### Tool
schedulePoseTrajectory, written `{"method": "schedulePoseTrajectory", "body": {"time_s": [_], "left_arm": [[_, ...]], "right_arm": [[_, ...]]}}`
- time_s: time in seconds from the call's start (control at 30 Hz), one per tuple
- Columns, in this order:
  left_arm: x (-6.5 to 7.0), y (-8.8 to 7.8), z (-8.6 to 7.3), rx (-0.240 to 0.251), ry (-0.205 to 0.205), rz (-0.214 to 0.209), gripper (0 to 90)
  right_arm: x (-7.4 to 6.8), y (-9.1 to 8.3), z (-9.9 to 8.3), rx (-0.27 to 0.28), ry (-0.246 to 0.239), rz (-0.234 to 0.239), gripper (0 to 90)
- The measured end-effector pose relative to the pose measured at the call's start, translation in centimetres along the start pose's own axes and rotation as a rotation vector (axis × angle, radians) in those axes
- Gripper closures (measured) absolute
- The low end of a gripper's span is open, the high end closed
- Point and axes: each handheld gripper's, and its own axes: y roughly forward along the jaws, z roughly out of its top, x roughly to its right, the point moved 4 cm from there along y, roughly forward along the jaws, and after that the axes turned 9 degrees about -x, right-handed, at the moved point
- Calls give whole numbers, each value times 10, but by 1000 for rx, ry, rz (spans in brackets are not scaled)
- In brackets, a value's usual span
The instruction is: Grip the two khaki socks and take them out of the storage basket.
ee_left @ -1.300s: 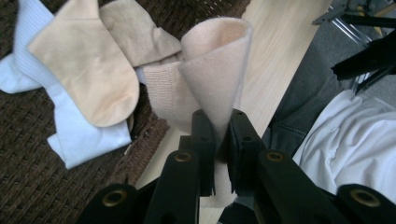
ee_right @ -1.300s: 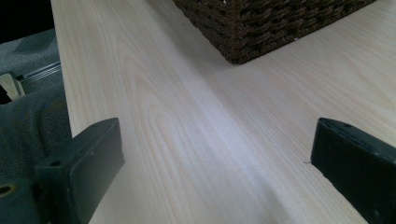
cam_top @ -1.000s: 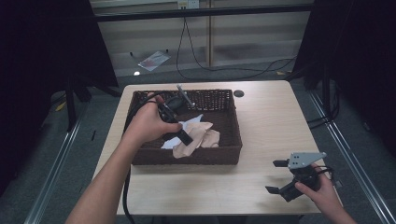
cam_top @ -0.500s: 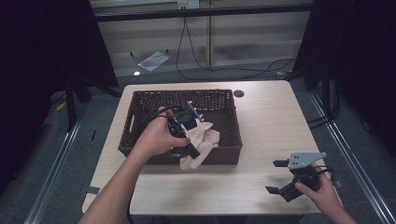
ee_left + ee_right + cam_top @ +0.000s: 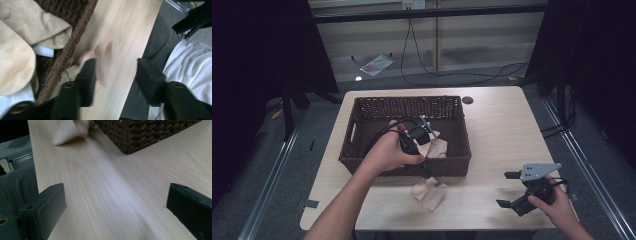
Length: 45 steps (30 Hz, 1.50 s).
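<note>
A dark woven basket stands mid-table with beige socks and something white inside. My left gripper reaches over the basket's front wall, pointing down at the table. Its jaws have just been opening and now stand apart. A beige sock lies on the wood just in front of the basket, below and between the jaws, with neither pad pressing on it. My right gripper rests near the table's front right corner, open and holding nothing. From there the sock lies beside the basket corner.
More beige socks and a white cloth fill the basket's near side. A small dark disc sits behind the basket. The table edge runs close to the sock, with the person's lap beyond. Bare wood spreads to the right.
The left hand carried a beige sock from inside the basket forward over its front wall. The jaws have spread, and the sock now lies on the table. The right gripper stayed put.
</note>
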Motion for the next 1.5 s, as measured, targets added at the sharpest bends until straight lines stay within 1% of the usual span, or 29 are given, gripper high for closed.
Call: {"method": "schedulePoseTrajectory", "body": {"time_s": [0.03, 0.07, 0.1, 0.13, 0.17, 0.2, 0.23, 0.27, 0.3, 0.33, 0.37, 0.4, 0.43, 0.5, 0.53, 0.57, 0.63, 0.7, 0.73, 0.97, 1.0, 1.03, 1.13, 1.17, 1.23, 1.27, 1.3, 1.47, 1.5], "left_arm": [[-1, -2, 1, 3, 8, 14, 470], [-3, -5, 2, 6, 2, 33, 443], [-5, -6, 3, 14, -9, 45, 395], [-5, -6, 3, 14, -9, 45, 366], [-8, -8, 5, 22, -19, 56, 366], [-10, -9, 6, 29, -33, 60, 333], [-15, -11, 8, 32, -42, 76, 304], [-15, -11, 8, 32, -42, 76, 292], [-18, -12, 10, 44, -54, 93, 292], [-23, -14, 12, 44, -63, 107, 248], [-25, -14, 13, 47, -77, 114, 242], [-29, -15, 14, 51, -79, 132, 222], [-32, -15, 15, 39, -78, 139, 215], [-37, -14, 17, 49, -96, 147, 213], [-37, -14, 17, 49, -96, 147, 209], [-42, -12, 18, 41, -106, 149, 212], [-47, -9, 19, 46, -115, 157, 202], [-53, -7, 21, 53, -136, 158, 186], [-53, -7, 21, 53, -136, 158, 171], [-74, 1, 26, 56, -174, 184, 133], [-74, 1, 26, 56, -174, 184, 132], [-79, 4, 27, 55, -192, 193, 131], [-83, 7, 28, 47, -194, 193, 134], [-87, 10, 28, 40, -187, 201, 134], [-91, 12, 29, 36, -190, 214, 136], [-94, 13, 29, 39, -198, 220, 136], [-96, 14, 29, 35, -194, 222, 135], [-109, 24, 32, 49, -231, 239, 135], [-111, 27, 32, 52, -236, 237, 138]], "right_arm": [[0, 0, 0, 0, 0, 0, 23], [0, 0, 0, -1, 0, 0, 23], [0, 0, 0, -2, 0, 1, 23], [0, 0, 0, -2, 0, 1, 23], [0, 1, 0, -2, -1, 1, 23], [0, 1, 0, -2, -2, 0, 23], [0, 0, 0, -1, 0, -1, 23], [0, 0, 0, -1, 0, -1, 23], [0, 0, 0, -1, 0, -1, 23], [0, 0, 0, -1, 0, -1, 23], [0, 0, 0, -2, -1, 1, 23], [0, 1, 0, -1, -2, 1, 23], [0, 0, 0, -3, -4, 0, 23], [0, 0, 0, -4, -6, 0, 23], [0, 0, 0, -4, -6, 0, 23], [-1, 0, 0, -3, -2, 2, 23], [0, 0, 0, -1, -4, 1, 23], [0, 0, 0, 0, -3, 2, 23], [0, 0, 0, 0, -3, 2, 23], [0, -1, 0, -1, -3, 2, 23], [0, -1, 0, -1, -1, 2, 23], [0, -1, 0, -1, -2, 2, 23], [0, -1, 0, 1, -5, 1, 23], [0, -1, 0, 2, -4, 1, 23], [0, -1, 0, 3, -6, 0, 23], [0, -1, 0, 3, -7, 0, 23], [0, -1, 0, 3, -6, 0, 23], [0, -1, 0, 3, -7, 1, 23], [0, -1, 0, 3, -7, 1, 23]]}}
